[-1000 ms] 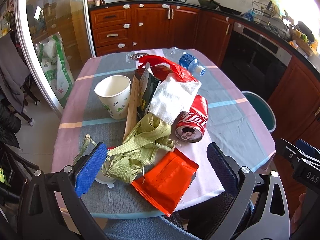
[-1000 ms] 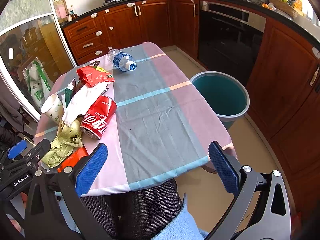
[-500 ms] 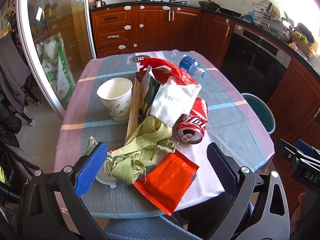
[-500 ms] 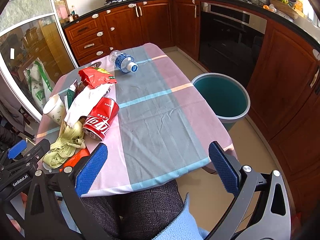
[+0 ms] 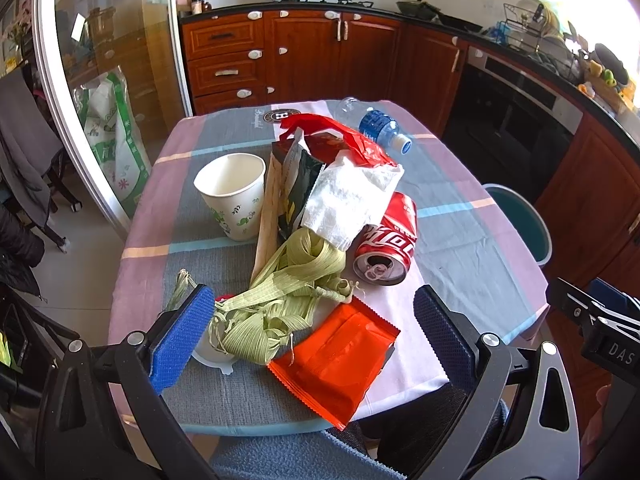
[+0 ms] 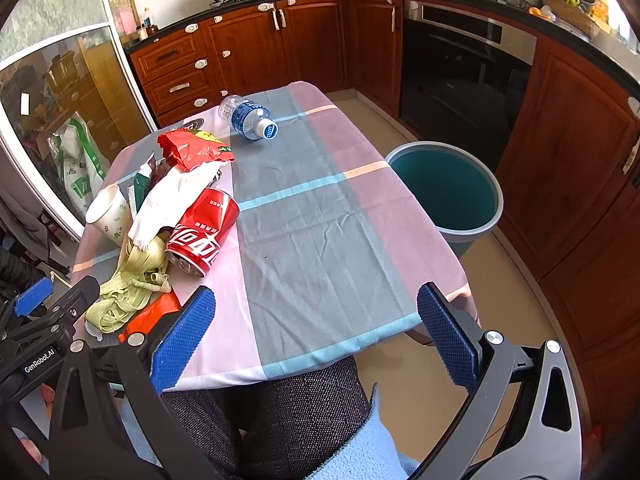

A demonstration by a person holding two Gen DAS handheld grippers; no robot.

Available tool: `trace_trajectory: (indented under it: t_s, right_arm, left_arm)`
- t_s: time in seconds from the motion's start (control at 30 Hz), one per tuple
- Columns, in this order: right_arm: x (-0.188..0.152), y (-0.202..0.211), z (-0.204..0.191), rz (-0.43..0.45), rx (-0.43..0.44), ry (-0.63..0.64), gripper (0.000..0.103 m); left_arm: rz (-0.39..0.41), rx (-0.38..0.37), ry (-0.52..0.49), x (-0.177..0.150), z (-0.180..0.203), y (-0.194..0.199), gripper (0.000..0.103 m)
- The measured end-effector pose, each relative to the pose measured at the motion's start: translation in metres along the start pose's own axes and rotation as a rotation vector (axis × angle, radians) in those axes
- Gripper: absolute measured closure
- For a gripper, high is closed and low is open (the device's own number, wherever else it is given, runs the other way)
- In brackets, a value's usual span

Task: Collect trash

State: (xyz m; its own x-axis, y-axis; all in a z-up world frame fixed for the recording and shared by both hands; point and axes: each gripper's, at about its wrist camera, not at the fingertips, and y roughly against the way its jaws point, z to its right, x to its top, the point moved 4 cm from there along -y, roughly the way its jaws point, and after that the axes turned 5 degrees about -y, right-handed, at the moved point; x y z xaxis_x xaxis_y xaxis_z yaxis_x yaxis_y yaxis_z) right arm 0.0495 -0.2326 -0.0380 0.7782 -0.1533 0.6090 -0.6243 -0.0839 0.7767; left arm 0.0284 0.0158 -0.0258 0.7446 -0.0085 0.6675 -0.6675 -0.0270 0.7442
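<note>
Trash: lying heaped on the left half of the table (image 6: 320, 240); nothing is sitting in the bin yet.
Pouch (image 5: 334, 360): orange, lying flat at the near edge, partly under the strips, nearest the left gripper.
Strips (image 5: 280, 300): pale green, tangling loosely between pouch and can; likely to be trailing if lifted.
Can (image 5: 386, 246): red, lying on its side with its opened end facing the viewer, so it may be rolling if nudged.
Tissue (image 5: 350, 196): draping over the can and a dark packet.
Cup (image 5: 234, 194): paper, standing upright just beside the heap.
Wrapper (image 6: 194, 148): red, crumpled, resting behind the tissue.
Bottle (image 6: 250, 118): lying apart at the far end.
Bin (image 6: 446, 196): teal, standing on the floor just off the table's right side, presumably the drop point.
Left gripper (image 5: 312, 332): gaping wide, gripping nothing, hovering over pouch and strips, probably lining up a first pick.
Right gripper (image 6: 316, 328): likewise wide apart and empty, hanging over the bare cloth near the person's lap.
</note>
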Motion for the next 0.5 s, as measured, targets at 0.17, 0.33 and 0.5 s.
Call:
trace_trajectory:
  t_s: [0.17,0.33,0.5]
  right_arm:
    - [-0.001,-0.003,-0.002,-0.010,-0.001,0.004,0.006]
    - [0.000,-0.007,-0.008,-0.014,0.009,0.022,0.006]
    - [-0.004,-0.018,-0.028,-0.044,0.049,0.099,0.006]
  left_arm:
    - [-0.004,-0.001,0.000,-0.003,-0.001,-0.001,0.004]
    - [-0.003,0.000,-0.012,-0.004,-0.008,-0.004,0.004]
    - [-0.016,0.029,-0.024,-0.004,-0.037,-0.013,0.004]
